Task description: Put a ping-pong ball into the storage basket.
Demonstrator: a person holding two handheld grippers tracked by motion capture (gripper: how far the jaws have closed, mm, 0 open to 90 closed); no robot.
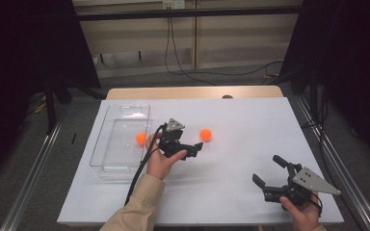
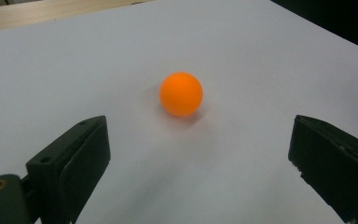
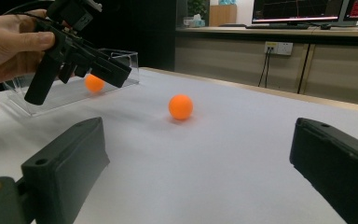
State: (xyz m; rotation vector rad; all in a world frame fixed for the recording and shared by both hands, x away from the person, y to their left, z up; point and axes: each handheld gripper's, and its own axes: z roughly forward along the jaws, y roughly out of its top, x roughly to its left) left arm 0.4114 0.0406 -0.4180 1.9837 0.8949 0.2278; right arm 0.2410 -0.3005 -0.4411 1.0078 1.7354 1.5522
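One orange ball [image 1: 205, 134] lies on the white table, and a second orange ball [image 1: 141, 138] rests inside a clear plastic tray [image 1: 111, 144] at the left. My left gripper [image 1: 190, 150], held in a hand beside the tray's right wall, is open and empty, a short way from the free ball. In the left gripper view that ball [image 2: 181, 93] sits ahead of the open left gripper [image 2: 198, 128]. My right gripper [image 1: 269, 171] is open and empty near the front right corner. The right gripper view looks past the right gripper [image 3: 196, 135] at the ball [image 3: 181, 107], the tray ball [image 3: 94, 83] and the left gripper [image 3: 77, 79].
The white table sheet [image 1: 250, 120] ends at a wooden strip [image 1: 192, 92] at the far edge. Metal rails and cables run along the floor on both sides. A cable [image 1: 142, 168] trails from the left gripper over the sleeve.
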